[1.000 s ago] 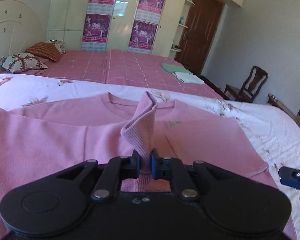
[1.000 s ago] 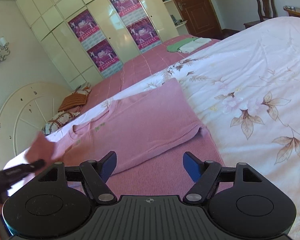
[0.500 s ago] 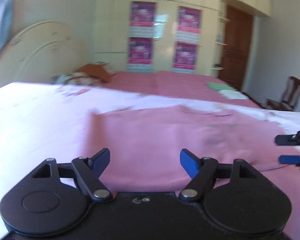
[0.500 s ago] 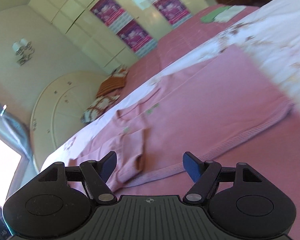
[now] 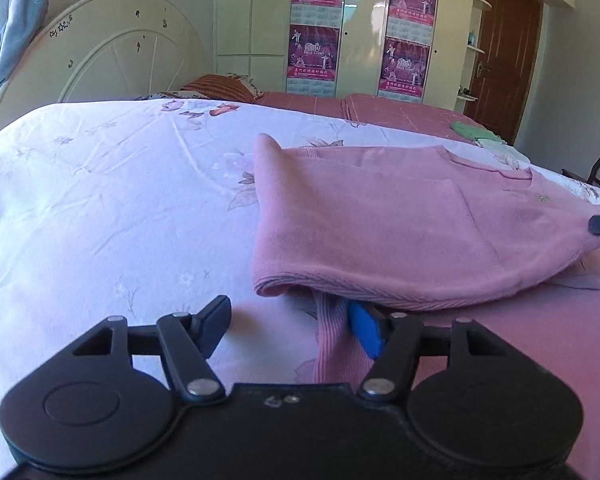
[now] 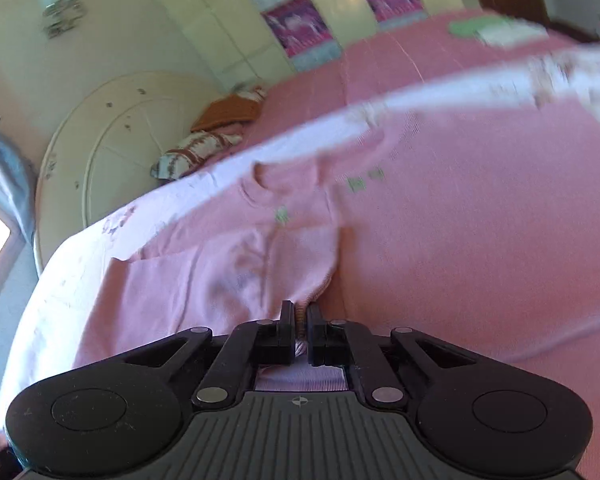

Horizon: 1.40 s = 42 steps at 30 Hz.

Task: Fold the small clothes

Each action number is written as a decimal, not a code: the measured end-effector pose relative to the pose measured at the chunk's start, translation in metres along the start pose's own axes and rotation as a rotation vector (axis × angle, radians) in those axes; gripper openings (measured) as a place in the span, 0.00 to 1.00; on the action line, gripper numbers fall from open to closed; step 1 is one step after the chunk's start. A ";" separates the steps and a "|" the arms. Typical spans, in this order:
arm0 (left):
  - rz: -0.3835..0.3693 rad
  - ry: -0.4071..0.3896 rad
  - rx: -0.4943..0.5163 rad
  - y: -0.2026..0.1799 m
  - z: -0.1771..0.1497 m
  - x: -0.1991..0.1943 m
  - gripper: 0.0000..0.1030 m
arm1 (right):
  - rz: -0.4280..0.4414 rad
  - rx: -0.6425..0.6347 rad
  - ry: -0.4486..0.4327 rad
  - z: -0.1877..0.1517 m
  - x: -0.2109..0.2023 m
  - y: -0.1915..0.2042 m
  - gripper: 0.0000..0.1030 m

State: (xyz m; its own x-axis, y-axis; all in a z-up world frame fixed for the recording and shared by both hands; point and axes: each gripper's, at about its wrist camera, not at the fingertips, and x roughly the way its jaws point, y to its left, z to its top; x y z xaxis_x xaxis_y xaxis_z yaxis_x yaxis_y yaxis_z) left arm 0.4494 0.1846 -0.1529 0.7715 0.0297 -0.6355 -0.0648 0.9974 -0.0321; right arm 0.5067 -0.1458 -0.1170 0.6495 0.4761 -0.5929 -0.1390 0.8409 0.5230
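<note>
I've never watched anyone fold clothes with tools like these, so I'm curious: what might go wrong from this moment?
1. The left hand-held gripper is closing with only a narrow ribbed strip of the pink sweater between its jaws; the strip may slip out.
2. The right hand-held gripper pinches just a small bit of the hem, so a pull could bunch the fold.
3. The right view is blurred, so that grip is hard to judge.

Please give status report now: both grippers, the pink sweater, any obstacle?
Right gripper shut on pink sweater hem. Left gripper jaws closing around hem corner, not clamped yet. Sweater partly folded on floral bedsheet. No obstacle seen.
</note>
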 end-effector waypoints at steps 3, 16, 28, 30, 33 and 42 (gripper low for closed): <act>-0.009 -0.010 -0.008 0.005 0.000 -0.002 0.58 | -0.027 -0.007 -0.126 0.009 -0.033 -0.003 0.04; -0.075 -0.002 -0.020 0.007 0.015 0.013 0.35 | -0.131 0.033 -0.083 -0.006 -0.033 -0.032 0.04; -0.089 0.033 -0.017 0.012 0.013 0.019 0.35 | -0.174 0.005 -0.071 -0.007 -0.033 -0.043 0.04; -0.097 0.027 -0.018 0.015 0.015 0.010 0.34 | -0.168 0.037 -0.060 -0.008 -0.031 -0.049 0.04; -0.141 -0.052 -0.063 0.021 0.025 -0.014 0.40 | -0.216 0.060 -0.099 -0.006 -0.038 -0.056 0.04; -0.280 0.037 -0.055 -0.009 0.040 0.042 0.61 | -0.166 0.162 -0.048 0.002 -0.023 -0.071 0.05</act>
State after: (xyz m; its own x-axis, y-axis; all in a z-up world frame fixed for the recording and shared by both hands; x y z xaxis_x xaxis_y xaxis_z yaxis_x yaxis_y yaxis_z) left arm 0.5078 0.1793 -0.1479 0.7404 -0.2498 -0.6240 0.1122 0.9613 -0.2518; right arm 0.5032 -0.2165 -0.1394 0.6887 0.3187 -0.6512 0.0923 0.8524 0.5147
